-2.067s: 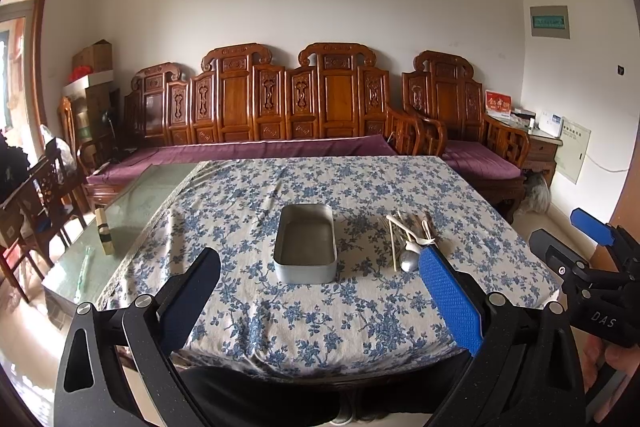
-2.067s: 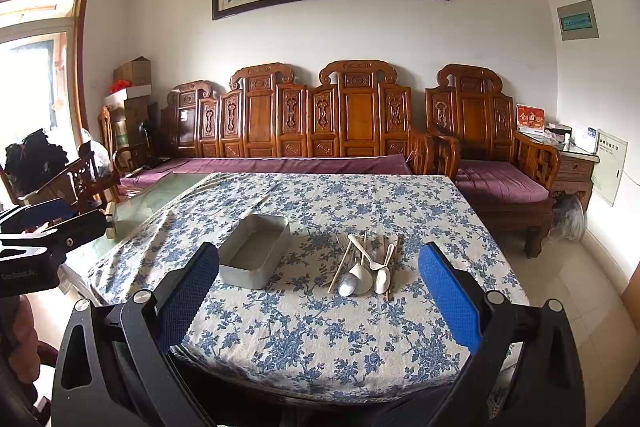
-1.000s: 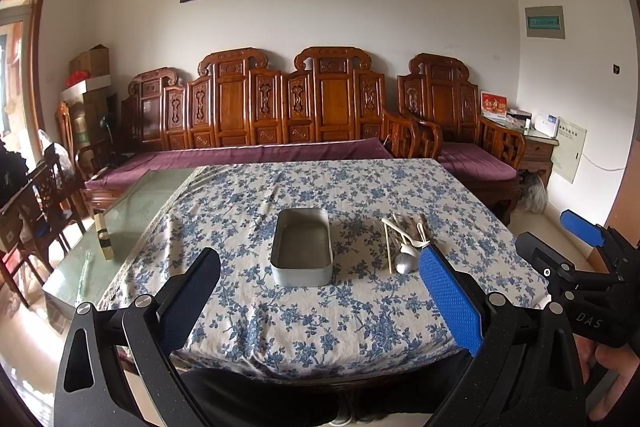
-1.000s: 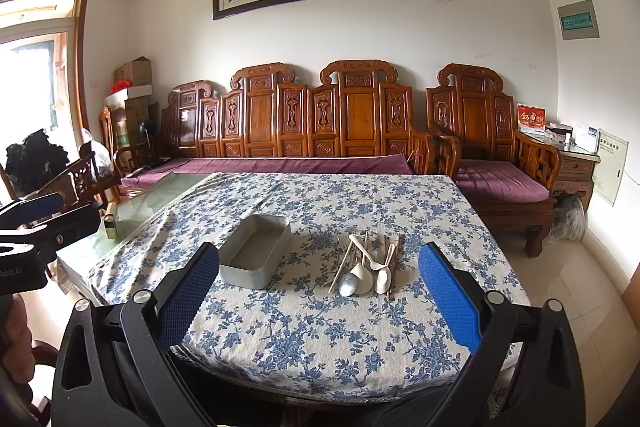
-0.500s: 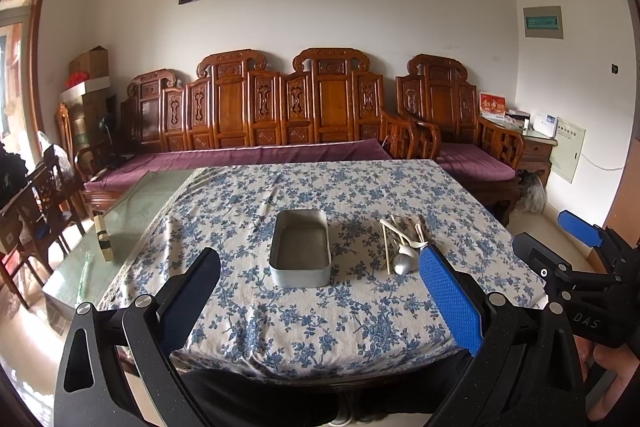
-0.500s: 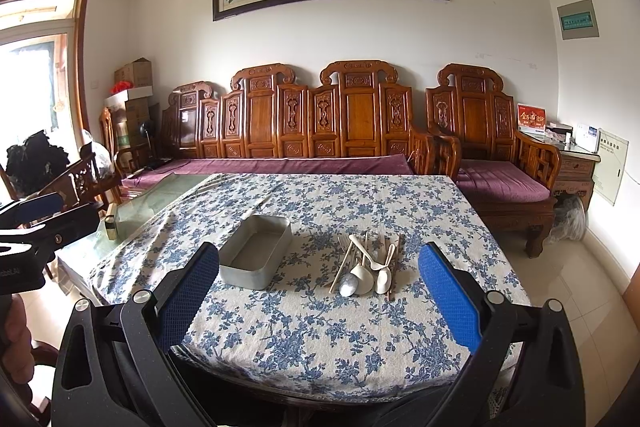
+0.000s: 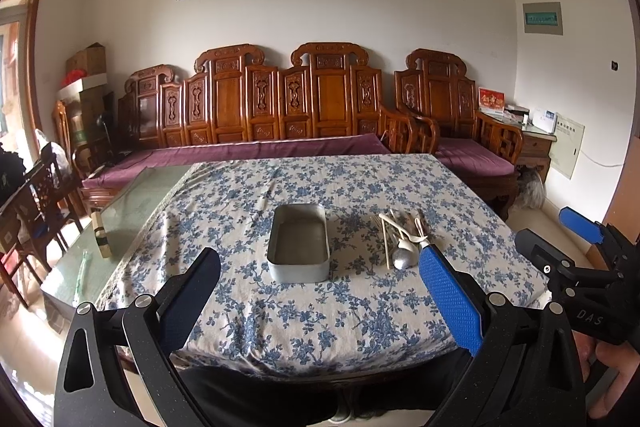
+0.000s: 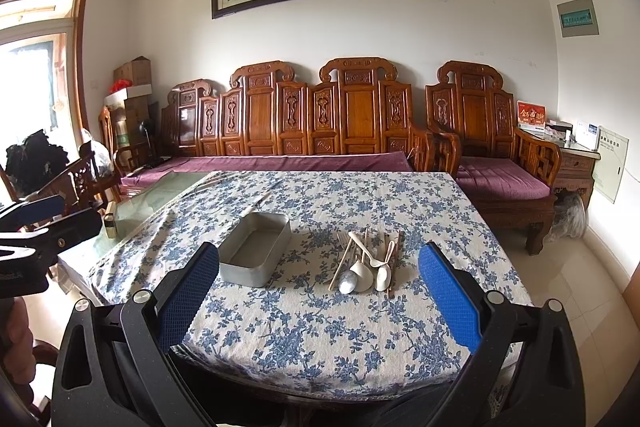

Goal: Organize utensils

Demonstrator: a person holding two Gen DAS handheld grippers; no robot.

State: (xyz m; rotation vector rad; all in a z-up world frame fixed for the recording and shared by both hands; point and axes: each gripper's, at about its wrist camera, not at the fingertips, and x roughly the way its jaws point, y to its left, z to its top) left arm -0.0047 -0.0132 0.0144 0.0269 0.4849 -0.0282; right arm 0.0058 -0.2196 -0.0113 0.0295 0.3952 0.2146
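Note:
An empty grey metal tin point(image 7: 298, 243) point(image 8: 256, 249) sits near the middle of the table with the blue-flowered cloth point(image 7: 328, 311) point(image 8: 320, 327). To its right lies a pile of utensils point(image 7: 402, 237) point(image 8: 368, 263): spoons, chopsticks and a fork. My left gripper point(image 7: 320, 299) is open, held before the table's near edge, level with the tin. My right gripper point(image 8: 320, 299) is also open, short of the near edge, facing the pile. Nothing is between either pair of fingers. Each gripper shows at the other view's edge point(image 7: 576, 259) point(image 8: 40, 223).
A bare glass strip of the table point(image 7: 132, 211) lies left of the cloth with a small block point(image 7: 100, 239) on it. A carved wooden bench with purple cushions point(image 7: 256, 147) stands behind the table, an armchair point(image 8: 496, 163) at right and wooden chairs point(image 7: 44, 203) at left.
The left view has drifted slightly, so the tin and pile sit a little lower-left in it. The right view is almost unchanged. Both grippers stay open.

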